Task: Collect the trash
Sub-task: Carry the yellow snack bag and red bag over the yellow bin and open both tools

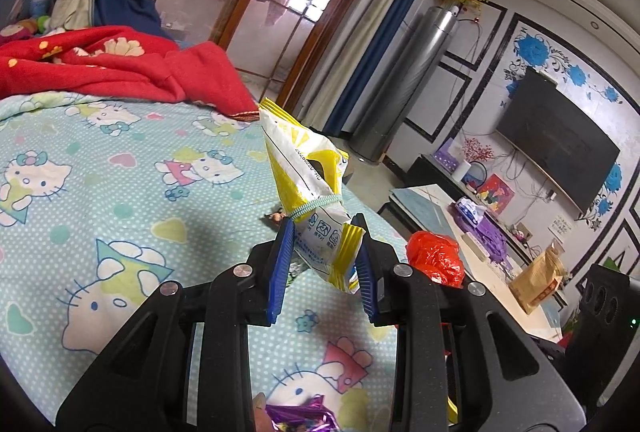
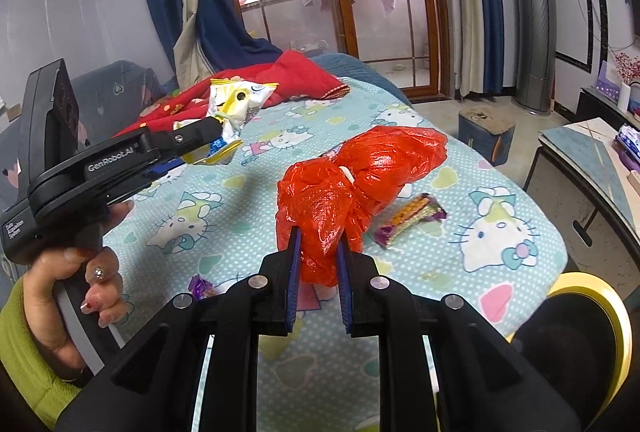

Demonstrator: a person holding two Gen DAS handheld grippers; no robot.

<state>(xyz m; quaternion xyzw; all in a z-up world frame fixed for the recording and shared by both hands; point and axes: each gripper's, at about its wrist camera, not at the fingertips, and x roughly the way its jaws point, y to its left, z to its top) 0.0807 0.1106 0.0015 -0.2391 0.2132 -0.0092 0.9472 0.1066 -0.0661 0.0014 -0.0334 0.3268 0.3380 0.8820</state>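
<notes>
Over the bed: both claws hang above a bed (image 2: 500, 244) covered by a cartoon-cat sheet, each with one piece of trash lifted clear of it.
Left claw (image 1: 326, 252): clamped on the lower end of a yellow-and-white snack bag (image 1: 306, 167); the jaws stand only slightly apart, with the crumpled foil filling the gap. In the right wrist view the same claw (image 2: 216, 139) appears at the left, gripped by a hand (image 2: 80, 296) in a green sleeve.
Snack bag: upright above the jaws, cinched at the waist by a pale elastic band (image 1: 316, 205); no part rests on the sheet.
Right claw (image 2: 318, 256): pressed nearly together on the bunched lower end of a red plastic bag (image 2: 352, 183).
Red plastic bag: knotted and puffed, held above the sheet; also seen just right of the left claw in the left wrist view (image 1: 436, 258).
Step in hand: judged to be the carry, with both pieces picked up and neither yet dropped off.
Next move: probably take both loads to a bin and part the jaws over it. A yellow-rimmed dark round shape (image 2: 576, 340) at the bed's near right edge may be that bin; this cannot be confirmed.
Left to collect: a purple-edged wrapper (image 2: 408, 220) lies flat on the sheet beyond the red bag, and a purple foil scrap (image 2: 202, 286) lies nearer the claws.
Risk: thin foil and film may slip if either grip loosens.
</notes>
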